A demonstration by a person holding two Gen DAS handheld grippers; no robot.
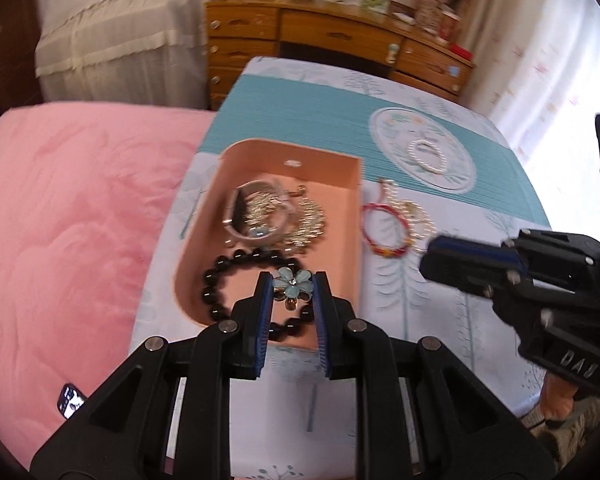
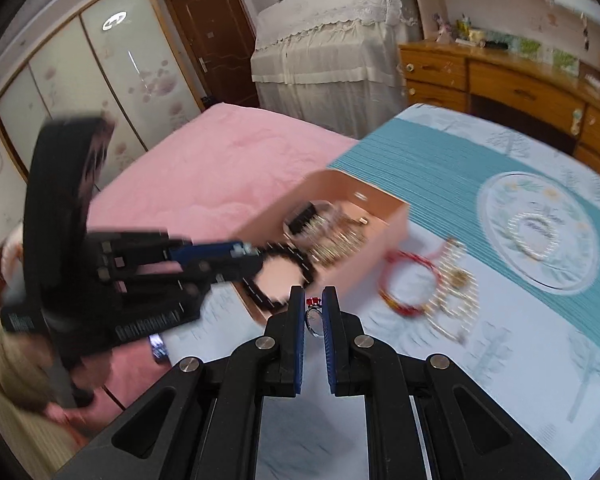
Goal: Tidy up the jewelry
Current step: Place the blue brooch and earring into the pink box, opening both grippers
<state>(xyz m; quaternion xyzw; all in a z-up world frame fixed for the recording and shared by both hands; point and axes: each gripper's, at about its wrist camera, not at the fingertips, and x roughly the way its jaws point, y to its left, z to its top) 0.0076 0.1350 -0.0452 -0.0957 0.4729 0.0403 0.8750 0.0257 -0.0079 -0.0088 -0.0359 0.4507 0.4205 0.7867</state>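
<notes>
Left gripper (image 1: 292,286) fingers pinch pale-blue enamel flower brooch (image 1: 292,283); right gripper (image 2: 313,312) fingers clamp red-stone silver ring (image 2: 313,314). Risk: tiny ring slips out mid-swing, misses peach box (image 1: 352,216).

Your left gripper (image 1: 292,280) is pinching a blue flower piece (image 1: 293,282); your right gripper (image 2: 313,304) is clamping a red-stoned ring (image 2: 314,314), both angling downward.

Few marks can be read. In the left wrist view, the black body of the right tongs (image 1: 432,256) carries raised letters, upside down, that look like "DAB" or "BVD"; which, I cannot tell. In the right wrist view, the body of the left tongs (image 2: 256,258) bears a blurred pale word, unreadable.
</notes>
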